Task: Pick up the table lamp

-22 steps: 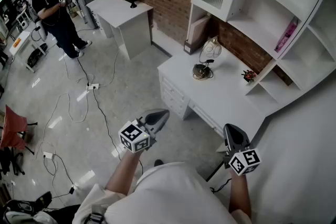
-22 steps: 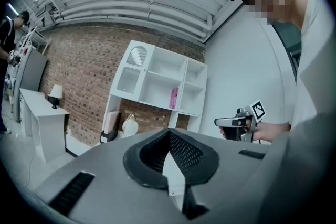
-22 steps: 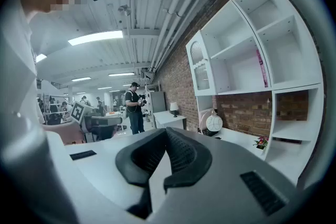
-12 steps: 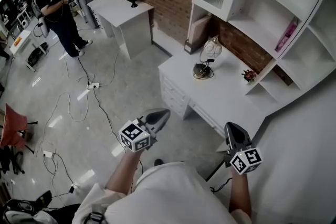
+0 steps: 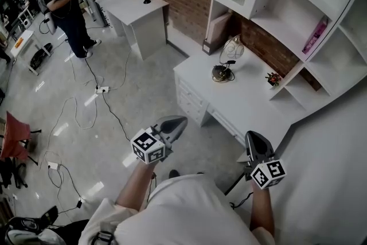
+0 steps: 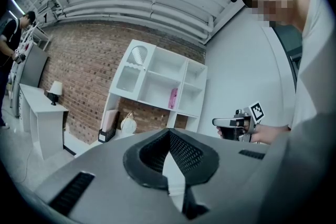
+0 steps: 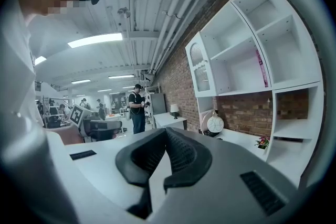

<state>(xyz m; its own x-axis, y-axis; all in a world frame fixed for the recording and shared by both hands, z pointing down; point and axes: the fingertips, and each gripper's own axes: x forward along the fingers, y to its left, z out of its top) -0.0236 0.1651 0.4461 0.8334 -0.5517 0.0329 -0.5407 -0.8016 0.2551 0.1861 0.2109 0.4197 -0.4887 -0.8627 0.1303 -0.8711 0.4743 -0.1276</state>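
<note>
The left tool (image 5: 179,121) and right tool (image 5: 253,138) were closed, empty — the lamp (image 5: 228,57) stood on the bench (image 5: 252,106), a pink book (image 5: 316,36) in the shelf (image 5: 344,26).

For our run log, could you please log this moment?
phase: pre-grasp | left gripper: shut, empty | right gripper: shut, empty | white globe table lamp: untouched on white desk

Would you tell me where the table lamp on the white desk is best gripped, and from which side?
Likely the slim neck of the table lamp, between its dark base and rounded head, coming from the open front of the desk; brick wall and shelving close off the back.
</note>
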